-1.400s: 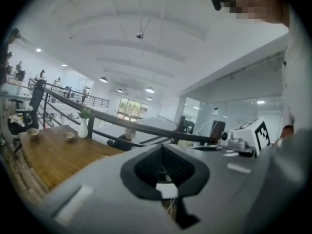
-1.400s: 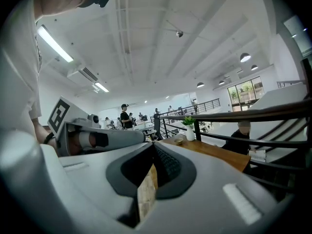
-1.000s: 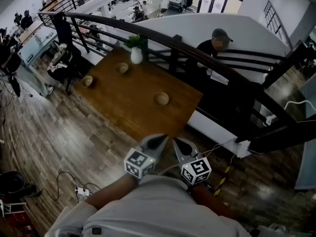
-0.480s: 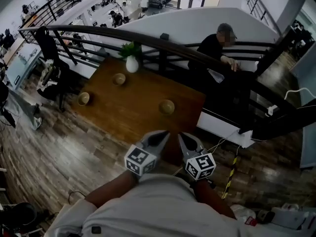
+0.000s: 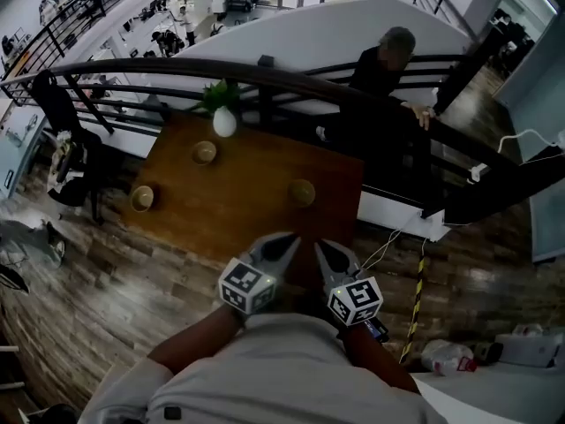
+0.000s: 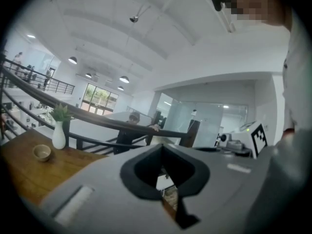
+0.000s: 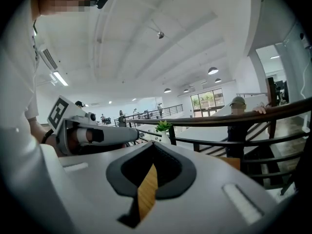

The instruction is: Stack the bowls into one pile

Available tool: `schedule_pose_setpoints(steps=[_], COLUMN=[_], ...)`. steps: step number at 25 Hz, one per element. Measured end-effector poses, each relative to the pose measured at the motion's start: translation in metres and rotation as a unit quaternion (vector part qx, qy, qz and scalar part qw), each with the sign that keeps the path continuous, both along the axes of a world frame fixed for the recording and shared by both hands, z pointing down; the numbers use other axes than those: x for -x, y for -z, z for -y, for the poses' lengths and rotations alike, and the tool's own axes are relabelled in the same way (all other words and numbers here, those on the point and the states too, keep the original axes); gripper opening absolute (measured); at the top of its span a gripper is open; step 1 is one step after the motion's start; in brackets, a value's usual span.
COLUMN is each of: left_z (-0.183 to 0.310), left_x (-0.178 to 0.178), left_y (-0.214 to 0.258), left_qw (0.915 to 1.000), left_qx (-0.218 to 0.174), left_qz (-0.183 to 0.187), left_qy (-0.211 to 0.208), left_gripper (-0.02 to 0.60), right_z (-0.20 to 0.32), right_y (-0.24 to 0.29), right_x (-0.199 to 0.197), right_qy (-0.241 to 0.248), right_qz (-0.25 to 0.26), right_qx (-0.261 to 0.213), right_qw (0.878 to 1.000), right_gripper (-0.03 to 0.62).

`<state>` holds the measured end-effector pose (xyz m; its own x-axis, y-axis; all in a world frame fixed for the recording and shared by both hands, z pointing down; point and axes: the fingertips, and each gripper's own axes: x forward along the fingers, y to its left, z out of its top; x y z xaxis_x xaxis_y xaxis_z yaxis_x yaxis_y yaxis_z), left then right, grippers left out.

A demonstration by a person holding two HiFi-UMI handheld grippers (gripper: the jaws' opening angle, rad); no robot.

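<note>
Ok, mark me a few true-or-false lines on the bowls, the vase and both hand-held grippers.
1. The left bowl, far bowl and right bowl stand apart on the table. True.
2. The bowls are already in one pile. False: none sits in another.
3. The vase stands at the table's far edge, near the far bowl. True.
4. The right hand-held gripper holds a bowl. False: its jaws are together and empty.
5. The left hand-held gripper is wide open. False: its jaws are together, with nothing between them.
</note>
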<state>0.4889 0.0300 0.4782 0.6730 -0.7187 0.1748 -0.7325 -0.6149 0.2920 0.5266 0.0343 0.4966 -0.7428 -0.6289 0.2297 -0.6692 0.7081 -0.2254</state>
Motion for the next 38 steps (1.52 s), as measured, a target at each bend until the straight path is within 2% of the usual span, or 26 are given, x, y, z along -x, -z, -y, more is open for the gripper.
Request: schedule_pose_setpoints(steps=[6, 18, 28, 33, 38], left_z=[0.025, 0.097, 0.175, 0.208, 0.248], left_x=[0.006, 0.009, 0.007, 0.008, 0.014], left_y=[-0.008, -0.031, -0.090, -0.142, -0.183], left_qw=[1.0000, 0.9997, 0.9977, 0.9935, 0.9902], left_qx=[0.001, 0.016, 0.053, 0.096, 0.116], left_qz=[0.000, 0.015, 0.031, 0.045, 0.052], left_qy=[-0.008, 0.012, 0.029, 0.042, 0.059], left_gripper=[0.005, 0.005, 0.005, 0.005, 0.005], right_z=[0.024, 0.101, 0.187, 0.223, 0.263], right_y=[-0.010, -0.037, -0.101, -0.153, -0.203], right_x=[0.003, 0.001, -0.004, -0.011, -0.007], right_qy=[-0.017, 0.001, 0.008, 0.012, 0.025], right_qz=[0.000, -0.010, -0.032, -0.046, -0.061], right_qx=[0.005, 0.026, 0.079, 0.124, 0.164], right_qw=[1.000, 1.000, 0.996, 0.991, 0.984], right_gripper=[0.006, 0.006, 0.022, 0.068, 0.097])
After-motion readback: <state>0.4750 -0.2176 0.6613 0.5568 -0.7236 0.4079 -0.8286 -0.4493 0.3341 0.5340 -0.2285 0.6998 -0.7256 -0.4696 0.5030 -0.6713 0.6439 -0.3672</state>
